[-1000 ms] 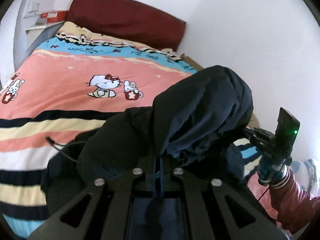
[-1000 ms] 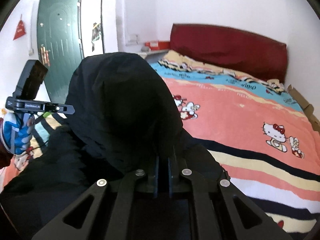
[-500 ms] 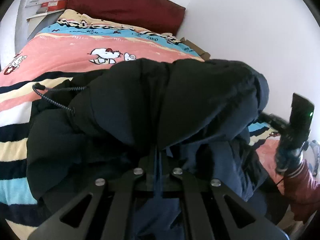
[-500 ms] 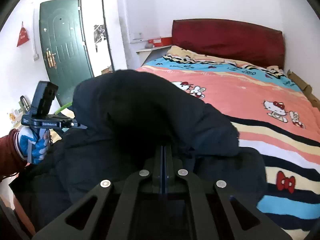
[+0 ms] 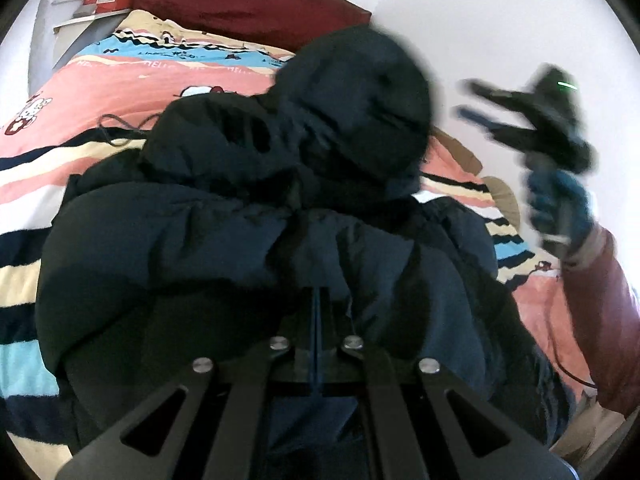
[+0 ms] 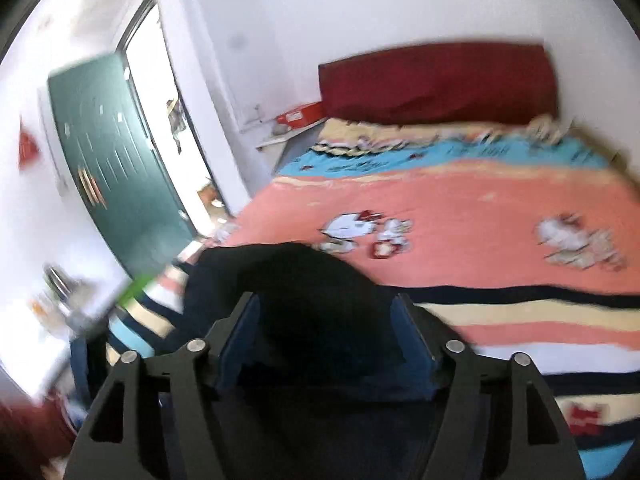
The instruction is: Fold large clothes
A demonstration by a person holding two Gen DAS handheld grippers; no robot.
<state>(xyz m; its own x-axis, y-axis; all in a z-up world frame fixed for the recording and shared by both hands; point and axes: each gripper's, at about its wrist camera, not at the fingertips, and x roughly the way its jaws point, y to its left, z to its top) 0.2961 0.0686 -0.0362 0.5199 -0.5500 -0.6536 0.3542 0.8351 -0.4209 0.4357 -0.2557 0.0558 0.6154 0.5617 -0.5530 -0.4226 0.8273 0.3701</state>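
A dark navy hooded puffer jacket (image 5: 224, 248) lies bunched on the bed, its hood (image 5: 360, 100) blurred and standing up at the far end. My left gripper (image 5: 318, 298) is shut on a fold of the jacket near its close edge. In the left wrist view my right gripper (image 5: 462, 98) hangs blurred in the air to the right of the hood, held by a blue-gloved hand (image 5: 560, 208). In the right wrist view its jaws (image 6: 326, 316) are opening; the jacket (image 6: 296, 280) shows dark beyond them and the pads press on nothing.
The bed carries a striped pink, cream and blue cartoon-cat blanket (image 6: 480, 208) and a dark red headboard (image 6: 436, 80). A green door (image 6: 108, 168) stands open on the left, with a small shelf and red box (image 6: 298, 114) beside the bed. A white wall (image 5: 480, 20) runs along the bed's right side.
The jacket has come down from hanging to lying on the bed. My right gripper let go of the hood, opened and swung away to the right. My left gripper sank with the fabric.
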